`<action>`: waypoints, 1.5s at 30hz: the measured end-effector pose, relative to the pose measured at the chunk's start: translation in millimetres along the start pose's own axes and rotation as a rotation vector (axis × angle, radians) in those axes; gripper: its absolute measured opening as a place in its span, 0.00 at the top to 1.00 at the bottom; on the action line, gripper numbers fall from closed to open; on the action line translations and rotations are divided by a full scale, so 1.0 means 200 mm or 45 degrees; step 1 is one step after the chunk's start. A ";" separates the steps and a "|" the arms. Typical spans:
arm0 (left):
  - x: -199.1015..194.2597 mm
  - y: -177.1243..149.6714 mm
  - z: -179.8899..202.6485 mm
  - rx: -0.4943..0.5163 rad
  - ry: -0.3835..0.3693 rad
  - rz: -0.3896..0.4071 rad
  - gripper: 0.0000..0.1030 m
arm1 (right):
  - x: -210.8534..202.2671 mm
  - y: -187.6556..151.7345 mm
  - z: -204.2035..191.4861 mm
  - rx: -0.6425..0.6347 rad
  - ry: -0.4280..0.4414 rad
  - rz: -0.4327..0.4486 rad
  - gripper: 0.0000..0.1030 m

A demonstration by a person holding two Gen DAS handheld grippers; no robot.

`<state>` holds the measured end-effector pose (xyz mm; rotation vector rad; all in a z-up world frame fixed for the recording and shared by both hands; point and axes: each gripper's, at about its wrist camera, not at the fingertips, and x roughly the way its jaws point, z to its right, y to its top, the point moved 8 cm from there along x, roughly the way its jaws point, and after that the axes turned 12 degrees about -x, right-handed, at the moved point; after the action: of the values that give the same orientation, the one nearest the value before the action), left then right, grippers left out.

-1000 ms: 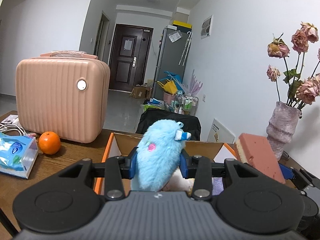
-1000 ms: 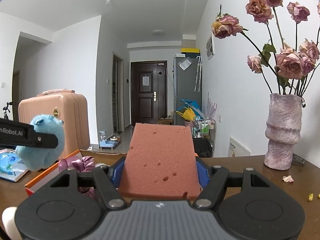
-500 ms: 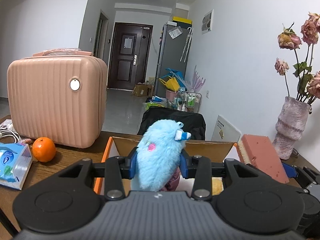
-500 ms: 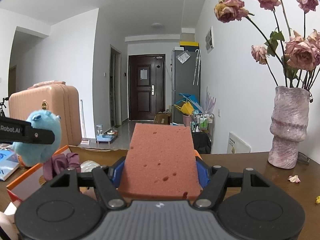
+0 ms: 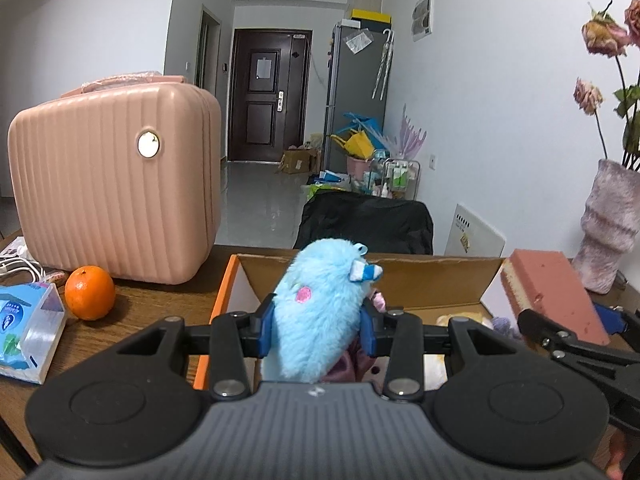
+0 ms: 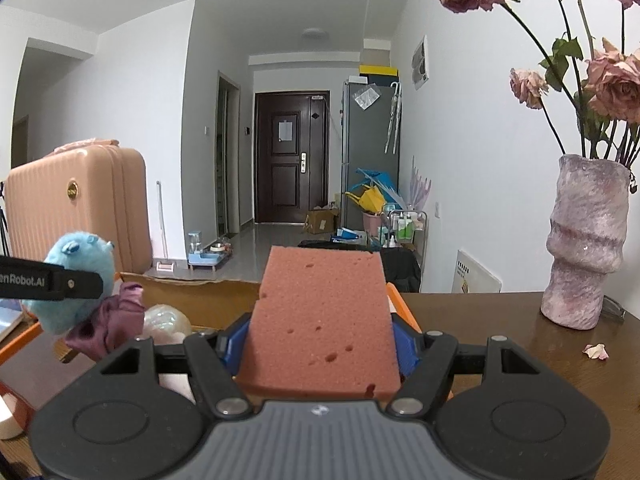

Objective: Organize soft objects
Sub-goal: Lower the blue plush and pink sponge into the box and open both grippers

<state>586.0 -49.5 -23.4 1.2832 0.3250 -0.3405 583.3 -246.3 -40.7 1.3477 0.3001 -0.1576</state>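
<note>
While left fingers pinch the blue plush, right fingers clamp the sponge (both protruding forward).

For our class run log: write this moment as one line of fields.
left gripper: shut on blue plush toy | right gripper: shut on pink sponge | both above cardboard box

White walls, a dark door (closed), grey fridge beside it.

We have carried the blue plush toy and the pink sponge farther over the cardboard box; the sponge has closed in toward the toy.
</note>
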 end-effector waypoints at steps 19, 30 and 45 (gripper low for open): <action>0.02 -0.05 0.01 0.033 0.017 -0.024 0.36 | 0.03 -0.06 -0.02 -0.026 0.002 -0.053 0.32; -0.02 -0.03 -0.01 0.010 0.065 0.035 0.00 | 0.03 -0.09 0.01 0.013 -0.020 -0.065 0.07; -0.02 -0.03 -0.04 -0.025 0.086 0.023 0.00 | 0.02 -0.09 0.03 0.049 -0.037 -0.046 0.00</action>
<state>579.4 -42.5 -28.5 1.2797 0.3732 -0.2781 582.4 -256.2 -57.0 1.3776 0.2985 -0.2142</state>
